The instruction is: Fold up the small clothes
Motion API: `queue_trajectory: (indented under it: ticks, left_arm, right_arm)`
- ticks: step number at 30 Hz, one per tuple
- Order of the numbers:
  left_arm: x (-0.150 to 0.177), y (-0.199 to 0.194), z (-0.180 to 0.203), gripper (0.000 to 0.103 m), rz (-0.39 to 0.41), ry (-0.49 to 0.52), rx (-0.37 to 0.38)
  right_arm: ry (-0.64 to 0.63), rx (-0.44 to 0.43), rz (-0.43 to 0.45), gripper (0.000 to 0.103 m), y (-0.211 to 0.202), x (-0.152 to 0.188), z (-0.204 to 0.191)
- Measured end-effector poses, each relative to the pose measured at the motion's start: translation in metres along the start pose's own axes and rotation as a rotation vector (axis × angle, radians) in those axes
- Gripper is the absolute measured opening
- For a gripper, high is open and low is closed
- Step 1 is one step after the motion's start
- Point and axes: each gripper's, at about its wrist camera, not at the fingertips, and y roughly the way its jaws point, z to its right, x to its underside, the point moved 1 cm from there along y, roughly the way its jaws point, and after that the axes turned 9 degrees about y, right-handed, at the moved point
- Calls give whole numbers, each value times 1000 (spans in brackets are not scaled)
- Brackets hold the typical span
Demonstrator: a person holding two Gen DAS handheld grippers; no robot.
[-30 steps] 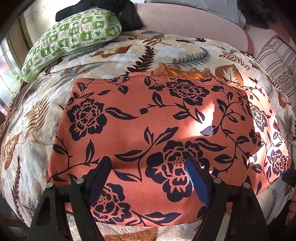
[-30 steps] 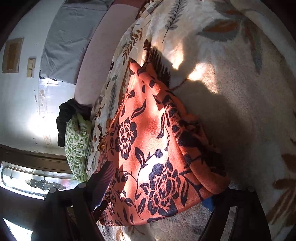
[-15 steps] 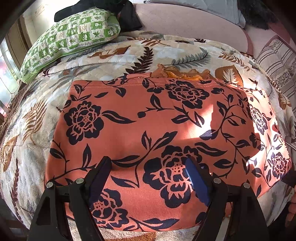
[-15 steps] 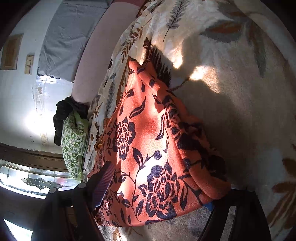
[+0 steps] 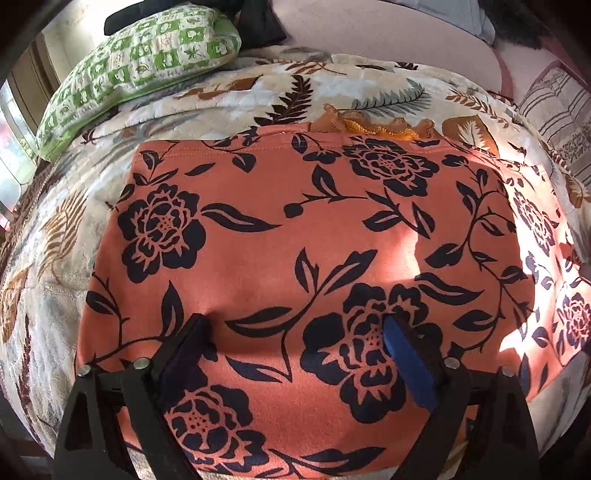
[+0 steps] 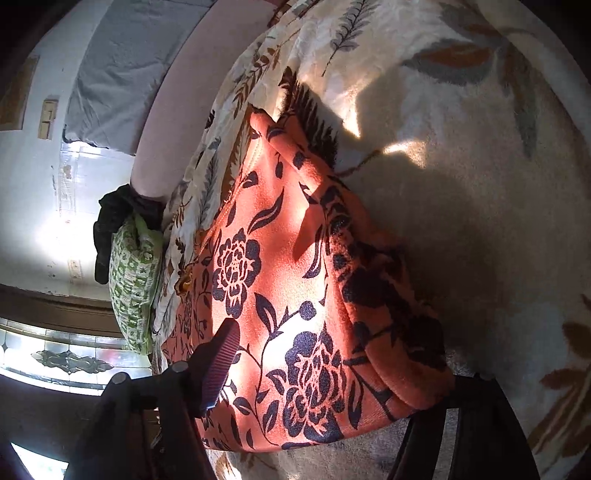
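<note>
Garment (image 5: pixel 295 258) lies flat on blanket (image 5: pixel 55 295). Left gripper (image 5: pixel 295 343) just opened wide, holding nothing. Right gripper (image 6: pixel 332 384) just narrowed, straddling thick end, not yet pinching. Take all layers, fold across evenly.

The garment (image 5: pixel 288 236) lies spread flat on the blanket (image 5: pixel 55 258); a frilled cloth (image 5: pixel 369 123) peeps out from under its far edge; a pillow (image 5: pixel 140 62) sits behind it to the left, on the blanket's far corner, with a dark cloth (image 5: pixel 266 22) behind the pillow; a cushion (image 5: pixel 561 122) lies at the far right; the left gripper (image 5: pixel 295 332) stands over the garment's near part; the right gripper (image 6: pixel 332 373) straddles its near corner.
</note>
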Motion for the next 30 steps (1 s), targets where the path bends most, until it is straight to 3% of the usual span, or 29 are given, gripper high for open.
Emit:
queue_trajectory:
  ticks: [2, 3, 4, 9, 11, 15, 18, 21, 24, 27, 30]
  left_arm:
    - [1, 0, -3, 102, 2, -9, 13]
    - [1, -1, -5, 102, 2, -15, 24]
    - [1, -1, -6, 102, -1, -14, 33]
    - [5, -12, -15, 102, 23, -47, 43]
    - [7, -9, -16, 102, 5, -50, 51]
    - [12, -23, -26, 102, 31, -74, 61]
    - [22, -55, -54, 102, 114, -145, 71]
    - [44, -89, -99, 102, 187, -249, 49]
    - [76, -114, -151, 102, 229, -379, 3]
    - [113, -126, -198, 102, 236, -508, -48]
    - [143, -123, -228, 102, 205, -607, -61]
  right_arm:
    - [-44, 27, -5, 69, 3, 1, -7]
    - [-64, 44, -9, 56, 6, 1, -10]
    - [-68, 56, -22, 48, 9, 0, -10]
    - [-32, 61, -35, 47, 12, 1, -7]
    - [-82, 86, -37, 47, 15, 3, -12]
    - [-156, 113, -11, 20, 11, 3, -32]
    - [-278, 98, 53, 14, -4, 15, -78]
    - [-493, 60, 98, 13, -13, 54, -153]
    - [-694, -6, 80, 13, -1, 115, -225]
    - [-839, -56, -34, 12, 43, 186, -269]
    - [-915, -23, -192, 12, 113, 253, -269]
